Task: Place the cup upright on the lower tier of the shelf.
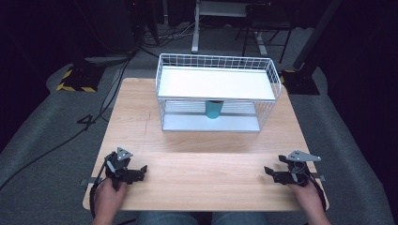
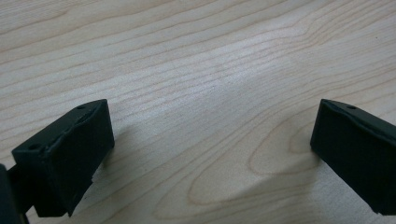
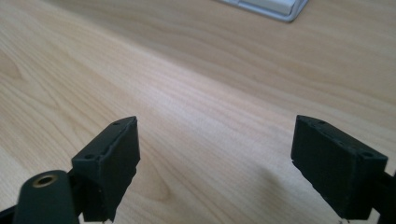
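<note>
Resting: my left gripper (image 1: 139,171) and right gripper (image 1: 271,171) on the table (image 1: 202,164).
Jaws: both spread wide, holding nothing.
Rack (image 1: 218,93): blue cup (image 1: 214,109) inside.

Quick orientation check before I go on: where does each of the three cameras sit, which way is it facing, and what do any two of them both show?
High view: above the person's side, facing forward and down on the table, the wire rack and teal cup; both hands, left gripper, right gripper.
Left gripper view: rides the left gripper, facing bare wood close up; jaws wide apart.
Right gripper view: rides the right gripper, facing across the table; jaws apart, a rack corner at top.
Shared: the tabletop.
</note>
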`<move>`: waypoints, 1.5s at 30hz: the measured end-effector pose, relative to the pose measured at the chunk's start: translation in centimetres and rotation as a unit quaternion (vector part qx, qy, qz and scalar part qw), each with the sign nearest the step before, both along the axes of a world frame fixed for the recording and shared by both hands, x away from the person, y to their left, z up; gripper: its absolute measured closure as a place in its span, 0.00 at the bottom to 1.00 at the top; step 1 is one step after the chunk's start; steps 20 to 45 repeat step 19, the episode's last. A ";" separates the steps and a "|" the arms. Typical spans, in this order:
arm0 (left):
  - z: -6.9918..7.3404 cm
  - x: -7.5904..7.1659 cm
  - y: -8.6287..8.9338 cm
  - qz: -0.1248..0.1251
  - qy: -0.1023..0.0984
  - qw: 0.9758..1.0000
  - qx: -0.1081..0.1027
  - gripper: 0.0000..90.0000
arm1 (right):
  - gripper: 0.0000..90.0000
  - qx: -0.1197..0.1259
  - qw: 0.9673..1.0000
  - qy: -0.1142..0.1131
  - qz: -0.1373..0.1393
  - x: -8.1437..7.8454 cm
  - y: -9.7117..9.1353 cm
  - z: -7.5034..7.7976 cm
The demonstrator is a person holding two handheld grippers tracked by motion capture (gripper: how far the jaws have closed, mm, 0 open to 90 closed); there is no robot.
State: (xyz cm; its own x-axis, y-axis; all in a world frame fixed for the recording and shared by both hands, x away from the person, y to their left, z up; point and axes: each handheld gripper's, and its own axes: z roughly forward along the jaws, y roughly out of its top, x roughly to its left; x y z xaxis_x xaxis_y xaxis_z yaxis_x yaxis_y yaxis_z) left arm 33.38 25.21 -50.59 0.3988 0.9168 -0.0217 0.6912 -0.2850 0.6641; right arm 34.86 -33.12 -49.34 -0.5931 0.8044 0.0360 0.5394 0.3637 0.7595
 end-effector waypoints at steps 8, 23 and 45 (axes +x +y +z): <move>0.0 0.0 0.0 0.000 0.000 1.000 0.000 0.00 | 0.16 -0.010 1.000 0.010 0.011 0.2 0.4 -1.1; 0.0 0.0 0.0 0.000 0.000 1.000 0.000 0.00 | 0.08 -0.034 0.999 0.009 -0.011 0.1 0.9 -1.2; 0.0 0.0 0.0 0.000 0.000 1.000 0.000 0.00 | 0.08 -0.034 0.999 0.009 -0.011 0.1 0.9 -1.2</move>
